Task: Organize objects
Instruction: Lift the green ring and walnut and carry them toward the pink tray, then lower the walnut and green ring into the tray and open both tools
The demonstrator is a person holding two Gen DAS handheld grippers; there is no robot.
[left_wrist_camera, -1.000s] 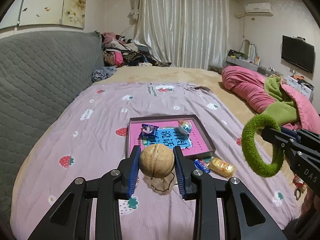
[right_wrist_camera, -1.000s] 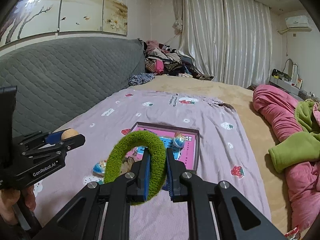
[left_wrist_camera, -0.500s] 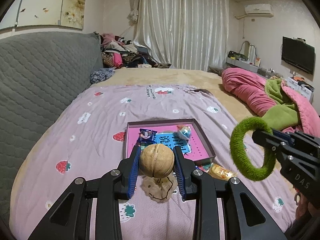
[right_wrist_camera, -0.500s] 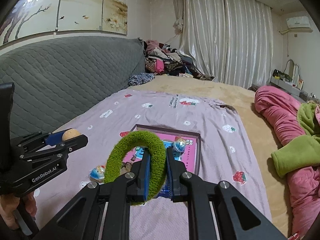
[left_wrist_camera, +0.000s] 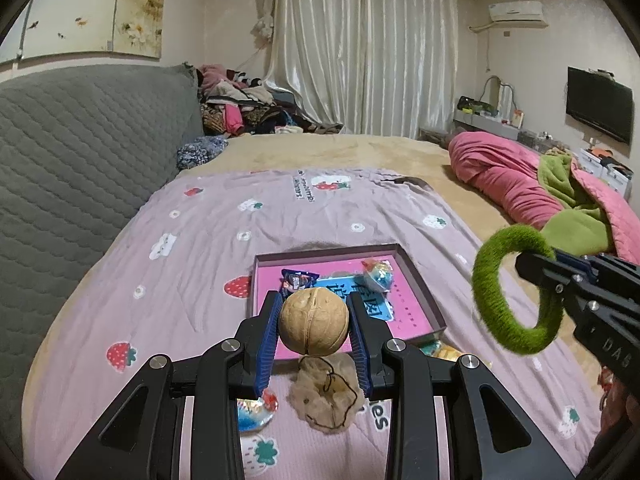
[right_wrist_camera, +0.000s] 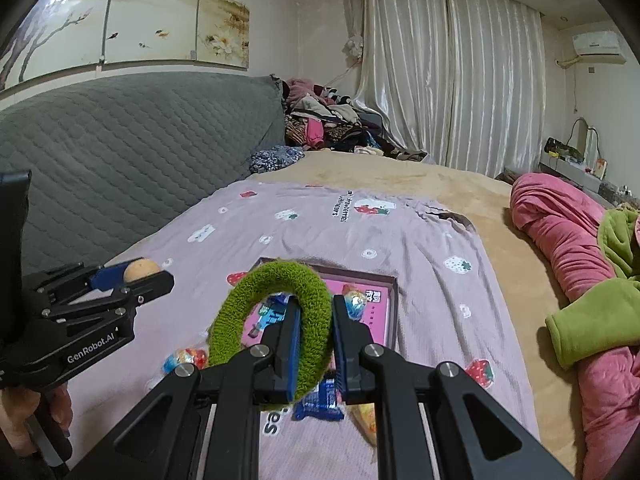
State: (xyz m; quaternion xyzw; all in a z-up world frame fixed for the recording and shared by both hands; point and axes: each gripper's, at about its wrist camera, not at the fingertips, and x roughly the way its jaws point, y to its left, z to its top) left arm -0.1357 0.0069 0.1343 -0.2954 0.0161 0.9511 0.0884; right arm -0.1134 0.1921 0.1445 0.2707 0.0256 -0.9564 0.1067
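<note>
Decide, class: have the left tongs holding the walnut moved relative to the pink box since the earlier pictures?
Yes. In the left wrist view the pink box sits nearer the left tongs, now directly behind the walnut, so the tongs moved forward toward the box.

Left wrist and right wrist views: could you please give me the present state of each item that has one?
Left hand-held gripper: shut on the round tan walnut, held above the bed.
Right hand-held gripper: shut on the fuzzy green hair ring, also lifted.
Shallow pink-lined box: open, holding two wrapped sweets.
Beige mesh scrunchie: lying loose on the strawberry-print sheet.
</note>
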